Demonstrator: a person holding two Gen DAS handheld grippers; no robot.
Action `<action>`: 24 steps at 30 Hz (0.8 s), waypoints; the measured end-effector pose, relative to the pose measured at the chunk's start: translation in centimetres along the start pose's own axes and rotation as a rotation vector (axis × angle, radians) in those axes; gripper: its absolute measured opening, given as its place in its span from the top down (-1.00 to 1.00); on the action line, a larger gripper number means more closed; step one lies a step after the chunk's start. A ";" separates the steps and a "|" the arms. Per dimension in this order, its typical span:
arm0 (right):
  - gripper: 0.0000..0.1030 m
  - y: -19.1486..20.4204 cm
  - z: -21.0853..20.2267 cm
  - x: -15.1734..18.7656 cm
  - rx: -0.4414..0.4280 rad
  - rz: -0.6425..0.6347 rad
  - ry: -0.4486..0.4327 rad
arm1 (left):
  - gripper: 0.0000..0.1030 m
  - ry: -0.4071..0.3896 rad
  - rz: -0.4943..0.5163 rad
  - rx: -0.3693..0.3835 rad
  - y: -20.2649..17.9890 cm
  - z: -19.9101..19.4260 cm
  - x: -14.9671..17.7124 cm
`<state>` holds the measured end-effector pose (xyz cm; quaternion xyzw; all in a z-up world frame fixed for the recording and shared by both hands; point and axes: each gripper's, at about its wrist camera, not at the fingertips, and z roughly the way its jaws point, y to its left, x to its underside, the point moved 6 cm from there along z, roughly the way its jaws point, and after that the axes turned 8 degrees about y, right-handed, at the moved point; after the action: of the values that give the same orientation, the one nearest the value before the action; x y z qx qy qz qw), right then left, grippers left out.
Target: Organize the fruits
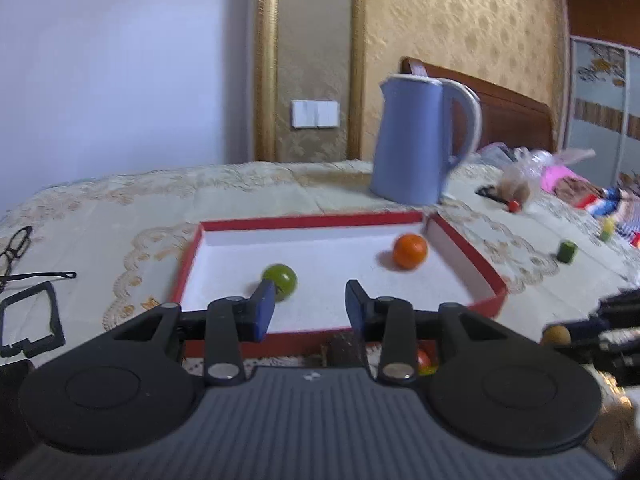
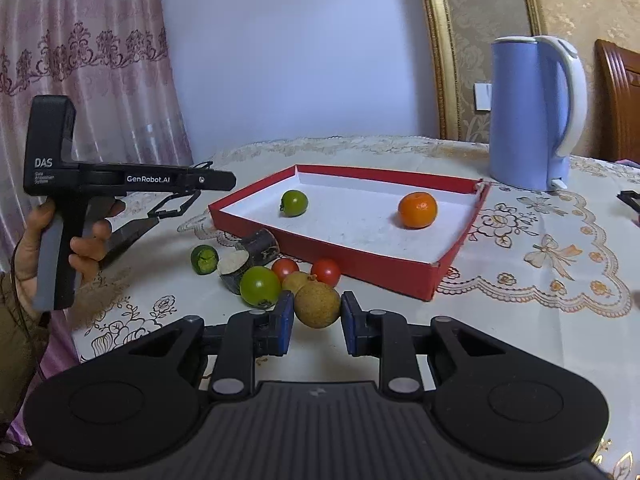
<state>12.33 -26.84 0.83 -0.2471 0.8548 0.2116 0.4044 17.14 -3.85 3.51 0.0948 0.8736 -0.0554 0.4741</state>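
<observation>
While the right tool [image 2: 316, 322] clamps the round tan longan [image 2: 317, 305], lift straight, then carry toward twelve o'clock into the shallow red cardboard tray [image 2: 362, 266]; left tool [image 1: 310, 306] narrow, empty.

Both wrist cameras look forward and slightly down along their tongs from close above the near edge of the worktop [image 2: 540, 280], the left one facing the red tray [image 1: 468, 248] head-on, the right one [image 2: 400, 276] from its near-left, both sharing tray and blue kettle [image 1: 412, 140] [image 2: 528, 120].
</observation>
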 end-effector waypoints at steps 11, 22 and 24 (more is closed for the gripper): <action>0.52 -0.5 0.0 0.8 -0.006 0.042 -0.008 | -0.42 0.058 0.139 -0.046 -0.3 0.0 6.1; 0.52 -0.2 -0.3 0.9 -0.011 0.045 -0.016 | 0.44 0.062 0.112 -0.040 0.5 0.3 6.9; 0.52 -0.2 -0.3 1.0 -0.012 0.047 -0.014 | 0.27 0.061 0.106 -0.037 0.7 0.4 7.0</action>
<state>11.78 -27.42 0.17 -0.2279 0.8561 0.2281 0.4039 13.88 -2.48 -2.61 0.1339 0.8823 -0.0111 0.4510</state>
